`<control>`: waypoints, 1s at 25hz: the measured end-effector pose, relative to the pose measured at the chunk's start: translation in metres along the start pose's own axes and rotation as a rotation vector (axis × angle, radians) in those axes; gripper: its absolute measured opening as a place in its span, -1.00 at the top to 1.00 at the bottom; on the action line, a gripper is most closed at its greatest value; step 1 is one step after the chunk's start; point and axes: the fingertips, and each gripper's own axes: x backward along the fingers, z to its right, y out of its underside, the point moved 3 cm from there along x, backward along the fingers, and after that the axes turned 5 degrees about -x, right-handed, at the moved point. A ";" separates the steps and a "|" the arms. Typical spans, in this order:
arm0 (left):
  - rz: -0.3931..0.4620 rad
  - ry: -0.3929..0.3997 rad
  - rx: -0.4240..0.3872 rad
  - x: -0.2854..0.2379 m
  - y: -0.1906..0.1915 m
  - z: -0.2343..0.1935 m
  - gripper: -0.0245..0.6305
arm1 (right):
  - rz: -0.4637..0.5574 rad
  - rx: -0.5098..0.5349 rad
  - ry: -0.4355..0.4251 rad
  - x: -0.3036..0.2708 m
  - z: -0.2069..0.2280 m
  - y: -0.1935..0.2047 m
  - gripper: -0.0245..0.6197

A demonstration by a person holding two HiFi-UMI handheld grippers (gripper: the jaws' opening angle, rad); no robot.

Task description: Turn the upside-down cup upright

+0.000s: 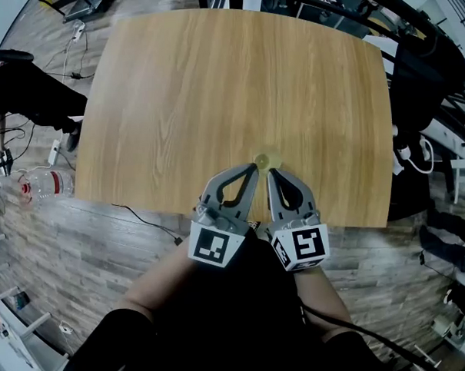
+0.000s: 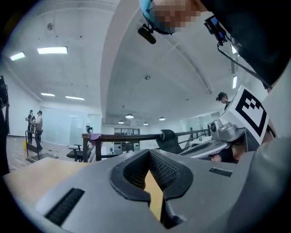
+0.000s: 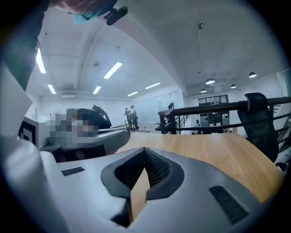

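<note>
The left tongs and right tongs are both closed, jaws together with nothing between them. They are held side by side above the near edge of the desk. The small yellowish cup sits on the desk just beyond their tips, in line with the gap between them.

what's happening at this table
A person holds a claw in each hand above the near edge of a wooden table. The left claw and the right claw are both shut with nothing between them, tips side by side. A small yellowish cup sits on the table just past the tips, held by neither. From above, I can't tell whether it is upright.
</note>
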 end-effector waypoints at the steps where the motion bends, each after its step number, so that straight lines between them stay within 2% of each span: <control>1: 0.003 -0.006 0.002 0.003 -0.001 0.001 0.91 | 0.022 0.010 -0.011 0.001 -0.005 -0.004 0.88; 10: 0.046 -0.054 0.011 0.028 -0.024 0.006 0.91 | 0.155 0.053 0.006 0.026 -0.025 -0.028 0.89; 14: 0.088 -0.100 0.082 0.034 -0.038 0.003 0.91 | 0.208 0.082 0.022 0.037 -0.026 -0.046 0.89; 18: 0.094 -0.101 0.075 0.036 -0.055 0.004 0.91 | 0.247 0.101 0.029 0.046 -0.029 -0.065 0.89; 25: 0.122 -0.098 0.117 0.036 -0.091 0.000 0.91 | 0.277 0.114 0.033 0.059 -0.033 -0.097 0.89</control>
